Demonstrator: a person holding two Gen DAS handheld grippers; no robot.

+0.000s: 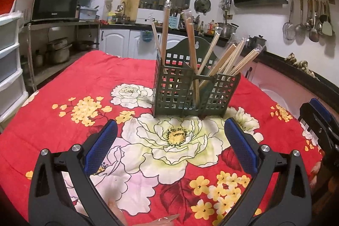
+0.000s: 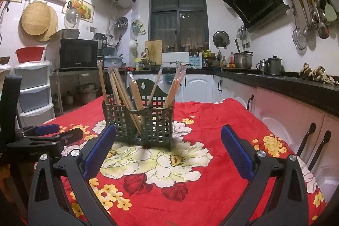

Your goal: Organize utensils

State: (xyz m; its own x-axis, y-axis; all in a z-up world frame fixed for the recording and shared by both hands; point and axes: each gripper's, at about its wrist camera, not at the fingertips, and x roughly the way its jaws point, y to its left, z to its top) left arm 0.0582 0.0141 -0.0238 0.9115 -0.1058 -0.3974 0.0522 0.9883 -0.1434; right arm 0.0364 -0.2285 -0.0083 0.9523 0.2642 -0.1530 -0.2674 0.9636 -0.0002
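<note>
A dark green slotted utensil holder (image 1: 180,96) (image 2: 156,128) stands on the red flowered tablecloth (image 1: 84,77) (image 2: 211,120). Several wrapped wooden chopsticks (image 1: 191,43) (image 2: 118,90) lean upright in its compartments. My left gripper (image 1: 170,137) is open, a short way in front of the holder, with nothing between its blue pads (image 1: 101,145). My right gripper (image 2: 168,144) is also open and empty, just in front of the holder. The right gripper shows at the right edge of the left wrist view (image 1: 317,120), and the left gripper at the left edge of the right wrist view (image 2: 46,137).
Kitchen counters (image 2: 275,82) and white cabinets (image 1: 116,41) run behind and to the right of the table. A microwave (image 1: 55,1) sits on a shelf at the left, with plastic drawers (image 2: 34,86) beside it. Ladles hang on the right wall (image 1: 311,22). Fingertips (image 1: 167,219) show at the bottom edge.
</note>
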